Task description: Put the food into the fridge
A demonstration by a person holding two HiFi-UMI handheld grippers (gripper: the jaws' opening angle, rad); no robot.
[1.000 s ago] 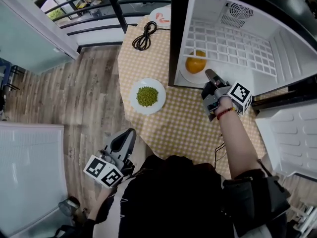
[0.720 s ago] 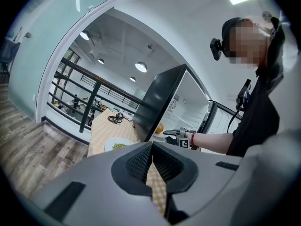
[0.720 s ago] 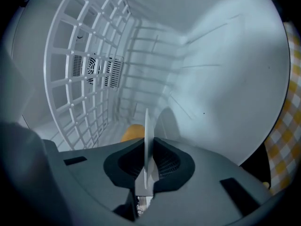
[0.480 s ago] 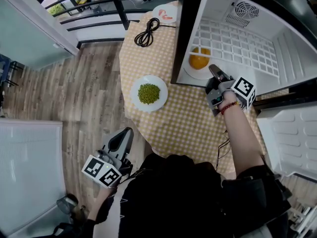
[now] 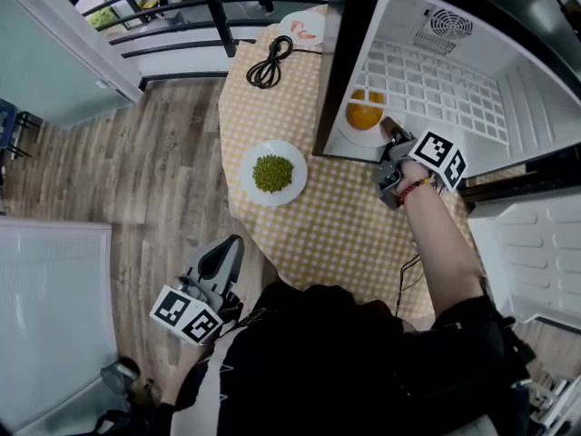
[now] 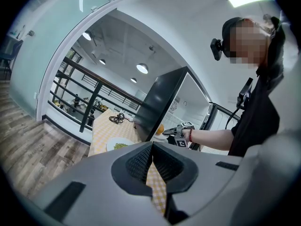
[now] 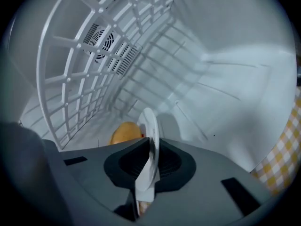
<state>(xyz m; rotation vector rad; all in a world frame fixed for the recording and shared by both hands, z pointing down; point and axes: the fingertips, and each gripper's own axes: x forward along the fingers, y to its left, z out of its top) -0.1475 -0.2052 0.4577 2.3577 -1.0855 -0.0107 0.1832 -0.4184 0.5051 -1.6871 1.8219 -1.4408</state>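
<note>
Grey-brown wood-plank floor (image 5: 163,180); yellow-checked tabletop (image 5: 336,225). Black metal railing (image 5: 214,16) along far side. Pale frosted glass partition (image 5: 45,66) at left. Round ceiling lights (image 6: 142,68) lit.

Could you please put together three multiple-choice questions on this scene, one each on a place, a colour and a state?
1. Where is the plate carrying the orange food?
A. On the floor
B. Inside the fridge
C. Beside the black cable

2. What colour is the food on the plate in the middle of the table?
A. Green
B. Purple
C. Brown

3. How do the left hand-held gripper's jaws stand?
A. Wide apart
B. Shut on the cable
C. Together, with nothing between them

Answers:
1 B: the orange-food plate is within the fridge, below the wire shelf.
2 A: green peas lie on the middle plate on the table.
3 C: the left hand-held gripper shows its pads meeting, with nothing held.
</note>
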